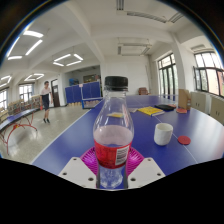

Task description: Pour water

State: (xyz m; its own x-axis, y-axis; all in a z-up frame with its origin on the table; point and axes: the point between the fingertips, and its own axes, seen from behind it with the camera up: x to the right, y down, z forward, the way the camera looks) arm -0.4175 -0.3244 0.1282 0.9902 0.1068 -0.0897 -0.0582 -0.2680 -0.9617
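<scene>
Gripper (111, 172) pinching the bottle (112, 138) at its label — half-full, slick, soft plastic; cup (163, 133) waits at two o'clock.

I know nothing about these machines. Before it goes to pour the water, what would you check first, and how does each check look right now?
1. Bottle between the fingers: ok, it stands upright in the gripper.
2. Both fingers pressing firmly on it: cannot tell; the pads sit close at its base.
3. Cap off so water can flow: not ok, a white cap appears to be on.
4. Cup within sight: ok, it stands on the blue table, ahead and to the right of the bottle.
5. Cup empty and upright: upright ok; contents cannot tell.
6. Path to the cup: ok, bare table between.
</scene>
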